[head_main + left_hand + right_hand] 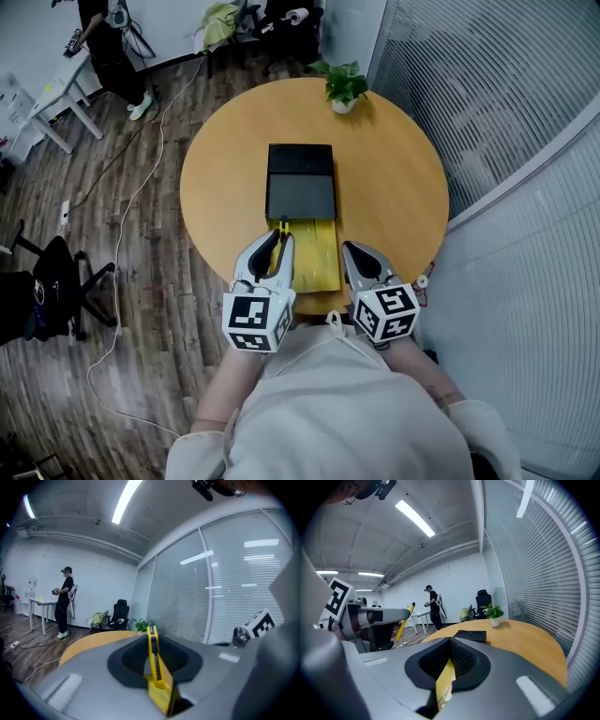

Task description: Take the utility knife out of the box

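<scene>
A yellow utility knife (283, 226) (153, 656) stands up between the jaws of my left gripper (280, 236) (154, 645), which is shut on it just above the table's near edge. A flat yellow box (317, 255) (446, 679) lies lengthwise beside it, touching a black tray (300, 180) (469, 635) farther back. My right gripper (350, 251) (451, 654) is at the box's right edge, with a yellow edge of the box pinched between its jaws. The right gripper view also shows the left gripper (375, 616) with the knife's tip sticking out.
The round wooden table (394, 187) carries a small potted plant (343, 86) (493, 613) at its far edge. A glass wall with blinds (506, 84) runs along the right. A person (111, 47) (64, 603) stands at a white desk far left; an office chair (56, 291) is near left.
</scene>
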`<state>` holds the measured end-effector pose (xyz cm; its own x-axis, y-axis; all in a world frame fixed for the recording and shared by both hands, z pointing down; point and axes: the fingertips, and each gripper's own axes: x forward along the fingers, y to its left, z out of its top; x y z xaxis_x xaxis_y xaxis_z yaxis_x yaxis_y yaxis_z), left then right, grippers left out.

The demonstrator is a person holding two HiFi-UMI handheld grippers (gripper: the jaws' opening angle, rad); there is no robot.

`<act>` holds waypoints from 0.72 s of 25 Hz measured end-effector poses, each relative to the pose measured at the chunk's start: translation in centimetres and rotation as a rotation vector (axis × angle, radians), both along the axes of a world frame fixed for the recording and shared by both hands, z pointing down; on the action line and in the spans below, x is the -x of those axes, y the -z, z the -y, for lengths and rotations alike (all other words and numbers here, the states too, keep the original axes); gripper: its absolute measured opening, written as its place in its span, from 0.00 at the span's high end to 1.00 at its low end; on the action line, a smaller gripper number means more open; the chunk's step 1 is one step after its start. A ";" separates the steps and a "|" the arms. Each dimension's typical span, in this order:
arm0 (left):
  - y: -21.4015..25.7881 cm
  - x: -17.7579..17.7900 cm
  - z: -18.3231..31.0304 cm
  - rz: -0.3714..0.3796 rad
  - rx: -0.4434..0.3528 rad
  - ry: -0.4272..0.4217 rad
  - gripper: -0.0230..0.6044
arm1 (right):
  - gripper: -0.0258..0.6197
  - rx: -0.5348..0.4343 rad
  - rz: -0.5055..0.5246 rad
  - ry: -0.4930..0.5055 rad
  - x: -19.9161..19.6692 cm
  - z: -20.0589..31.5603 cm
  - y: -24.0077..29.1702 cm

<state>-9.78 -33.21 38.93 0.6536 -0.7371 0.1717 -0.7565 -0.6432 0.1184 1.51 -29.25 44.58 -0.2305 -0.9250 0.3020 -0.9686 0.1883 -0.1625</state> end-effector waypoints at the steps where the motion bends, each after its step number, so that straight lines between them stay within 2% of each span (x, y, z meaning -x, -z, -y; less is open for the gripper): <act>1: 0.0 0.0 0.1 -0.001 0.002 -0.003 0.85 | 0.96 0.004 -0.001 0.003 0.1 0.1 -0.1; 9: -0.6 -0.3 0.1 -0.008 0.013 -0.030 0.85 | 0.96 0.024 -0.025 0.014 0.9 0.2 -0.6; 18: -0.8 -0.8 0.7 0.016 -0.005 -0.044 0.85 | 0.96 0.048 -0.023 0.017 0.9 0.8 -1.4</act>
<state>-9.02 -33.88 39.73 0.6824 -0.7088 0.1786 -0.7294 -0.6762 0.1033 0.65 -30.05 45.94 -0.2390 -0.9052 0.3514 -0.9688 0.1976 -0.1497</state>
